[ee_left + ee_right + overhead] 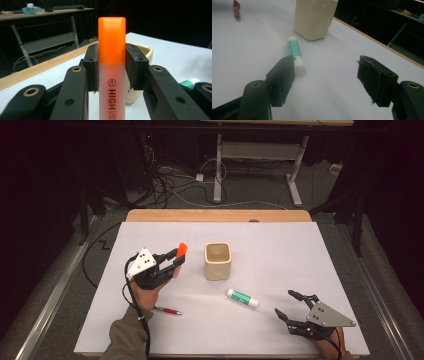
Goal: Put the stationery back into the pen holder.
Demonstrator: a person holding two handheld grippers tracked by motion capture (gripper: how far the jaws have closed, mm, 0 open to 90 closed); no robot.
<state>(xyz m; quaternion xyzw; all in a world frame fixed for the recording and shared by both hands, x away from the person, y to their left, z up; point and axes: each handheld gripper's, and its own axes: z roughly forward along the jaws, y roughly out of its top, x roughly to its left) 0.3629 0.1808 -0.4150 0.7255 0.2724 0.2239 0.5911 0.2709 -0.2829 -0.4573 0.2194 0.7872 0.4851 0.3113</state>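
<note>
My left gripper (176, 261) is shut on an orange highlighter (182, 249), held just left of a cream square cup (218, 261). In the left gripper view the highlighter (111, 62) stands upright between the two pads, its orange cap above them, with the cup (140, 75) right behind. My right gripper (286, 303) rests near the front right of the white mat, jaws open and bare. A green-and-white glue stick (242, 297) lies between it and the cup. The right gripper view has my right gripper (327, 80), the glue stick (295, 53) ahead of the left jaw, and the cup (315, 17) beyond.
A red pen (168, 310) lies near the left forearm; it is also at the far left in the right gripper view, red pen (236, 10). The white mat (280, 245) covers a wooden table (215, 215). Desk legs and cables stand beyond the far edge.
</note>
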